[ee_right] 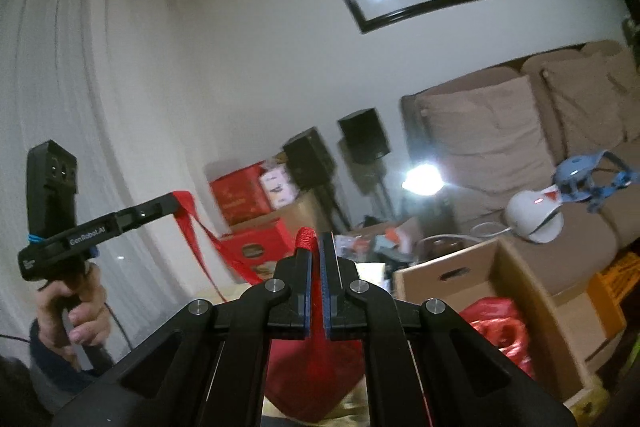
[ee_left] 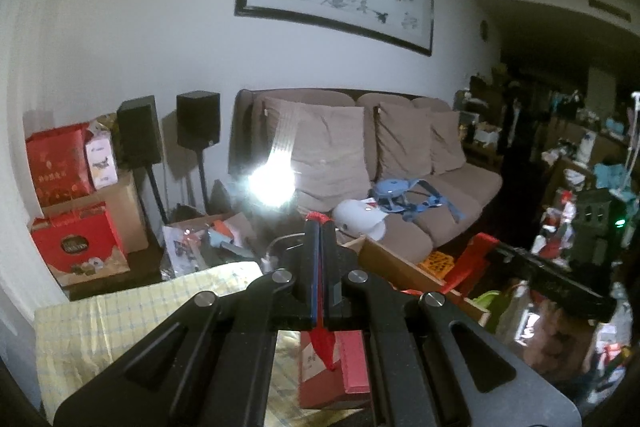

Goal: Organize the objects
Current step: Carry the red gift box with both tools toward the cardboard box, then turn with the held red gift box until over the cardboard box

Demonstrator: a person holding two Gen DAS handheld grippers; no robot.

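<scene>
A red fabric bag (ee_right: 312, 379) hangs between my two grippers by its red handles. My right gripper (ee_right: 314, 239) is shut on one red handle (ee_right: 305, 235), which sticks out above the fingertips. My left gripper (ee_left: 320, 223) is shut on the other red strap (ee_left: 325, 345), whose end dangles below the fingers. In the right wrist view the left gripper (ee_right: 172, 205) is at the left, held by a hand (ee_right: 76, 311), with the strap (ee_right: 200, 231) running down to the bag. In the left wrist view the right gripper (ee_left: 486, 243) shows at the right with red strap in it.
A red gift box (ee_left: 348, 367) lies below on a yellow checked cloth (ee_left: 120, 315). An open cardboard box (ee_right: 448, 275) holding a red plastic bag (ee_right: 500, 331) stands at the right. Behind are a beige sofa (ee_left: 400, 155), two black speakers (ee_left: 198, 125) and stacked red boxes (ee_left: 60, 167).
</scene>
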